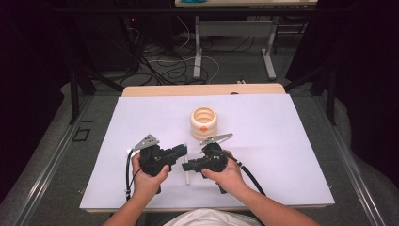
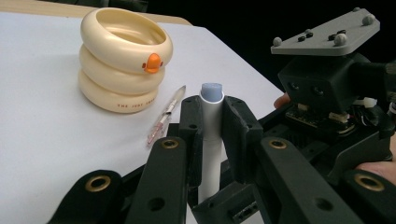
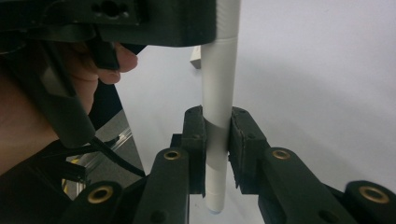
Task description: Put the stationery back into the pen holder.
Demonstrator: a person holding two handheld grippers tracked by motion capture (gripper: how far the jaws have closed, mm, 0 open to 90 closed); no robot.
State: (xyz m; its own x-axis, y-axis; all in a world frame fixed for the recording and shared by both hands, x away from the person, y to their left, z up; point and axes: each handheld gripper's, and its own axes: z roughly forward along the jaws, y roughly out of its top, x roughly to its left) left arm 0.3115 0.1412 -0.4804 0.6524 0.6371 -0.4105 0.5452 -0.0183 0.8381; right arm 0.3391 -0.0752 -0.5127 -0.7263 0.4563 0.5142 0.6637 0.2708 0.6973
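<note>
Left gripper (image 2: 211, 126): jaws clamped on the upper part of a white pen (image 2: 211, 140), near its blue-grey tip.
Right gripper (image 3: 217, 135): jaws closed on the same pen's lower barrel.
Pen position: held between both grippers over the white table sheet (image 1: 282, 141), near its front edge.
Nearby: thin clear pen (image 2: 166, 115) lying just beside; cream ringed holder (image 1: 203, 122) close behind.
Open room: wide bare sheet left and right.

White tube (image 3: 218, 93) top cut off by frame edge; lettering on cream holder (image 2: 122, 60) partly hidden.
</note>
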